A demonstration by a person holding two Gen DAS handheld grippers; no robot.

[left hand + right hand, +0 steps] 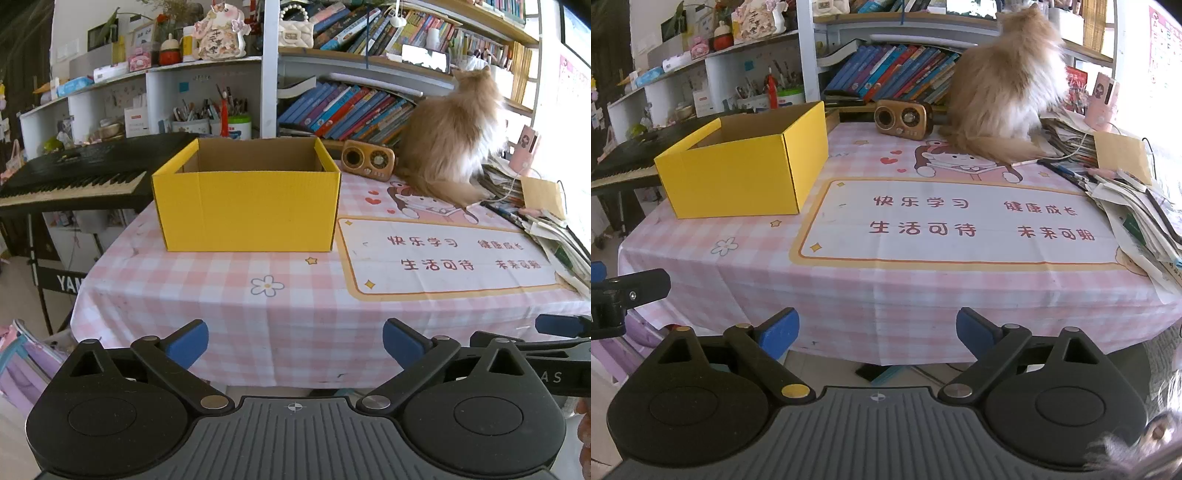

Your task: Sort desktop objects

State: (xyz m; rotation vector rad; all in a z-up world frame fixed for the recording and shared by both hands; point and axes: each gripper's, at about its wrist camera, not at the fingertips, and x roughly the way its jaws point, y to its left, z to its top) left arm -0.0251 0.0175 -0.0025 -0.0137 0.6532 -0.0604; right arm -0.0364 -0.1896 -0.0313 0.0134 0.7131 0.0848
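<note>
Both grippers, left (pixel 295 347) and right (pixel 877 334), hover off the desk's (pixel 886 295) near edge, fingers wide, empty. Box (pixel 247 206) far left, open. Judged: approach the right-hand paper pile (pixel 1137 221) slowly; cat (pixel 1001 92) sits close.

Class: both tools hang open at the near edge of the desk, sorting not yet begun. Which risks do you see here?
1. The cat sits on the desk beside the paper pile; a reach there might startle it.
2. That pile slopes, so pulling one sheet may topple others.
3. The yellow box looks light; a bump from the left tool might slide it.
</note>
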